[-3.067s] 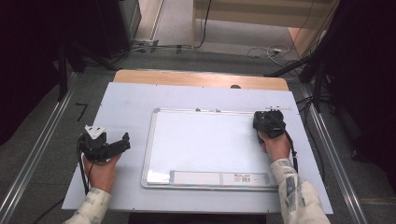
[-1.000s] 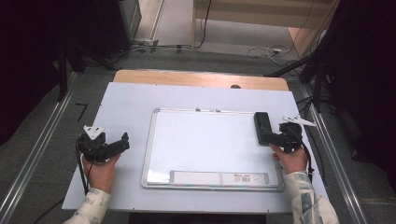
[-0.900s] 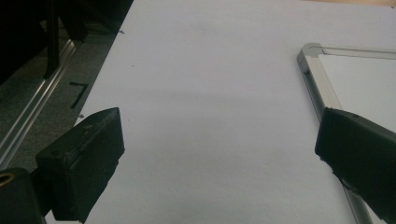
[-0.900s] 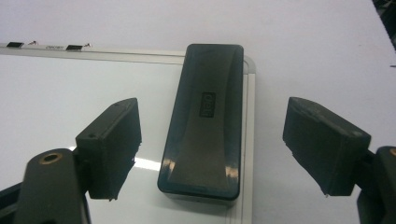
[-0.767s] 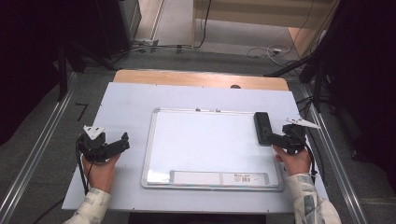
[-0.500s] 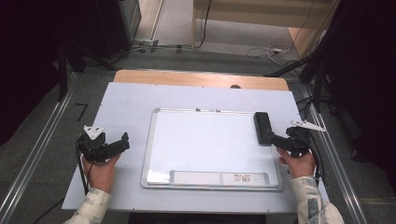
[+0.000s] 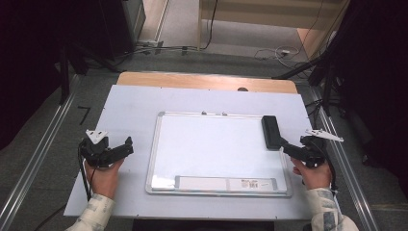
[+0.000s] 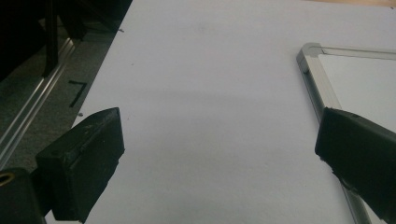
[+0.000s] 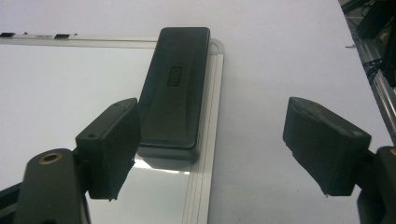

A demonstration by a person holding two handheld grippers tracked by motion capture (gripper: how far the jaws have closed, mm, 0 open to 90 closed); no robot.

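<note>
The black eraser (image 7: 271, 132) lies on the whiteboard (image 7: 216, 151), flat against the board's right frame near its far right corner, and everything about the coming move seems to turn on how it sits relative to the right gripper (image 7: 287, 147). In the high view the eraser's long axis runs along the whiteboard's right edge, from far to near, and the right gripper sits just off the whiteboard's right edge, beside the eraser's near end, pointing back toward it. In the right gripper view the eraser (image 9: 173, 84) stretches away from the camera, its near end just beyond the left-hand jaw, so it lies ahead and off to that side of the gap rather than centred in it. The right gripper (image 9: 210, 154) has its jaws spread wide with nothing between them but the board's frame and bare table. To take the eraser across its narrow width, I judge the gripper would need to shift toward the whiteboard's middle until the jaws straddle the long sides. The left gripper (image 7: 120, 150) rests well apart from the whiteboard's left edge, on the pale table (image 7: 130, 110), far from the eraser; in the left gripper view its jaws are likewise spread with nothing held, the whiteboard's corner (image 8: 312, 51) lying ahead of them. The right hand (image 7: 312, 174) is clearly the nearer one for this reach.
</note>
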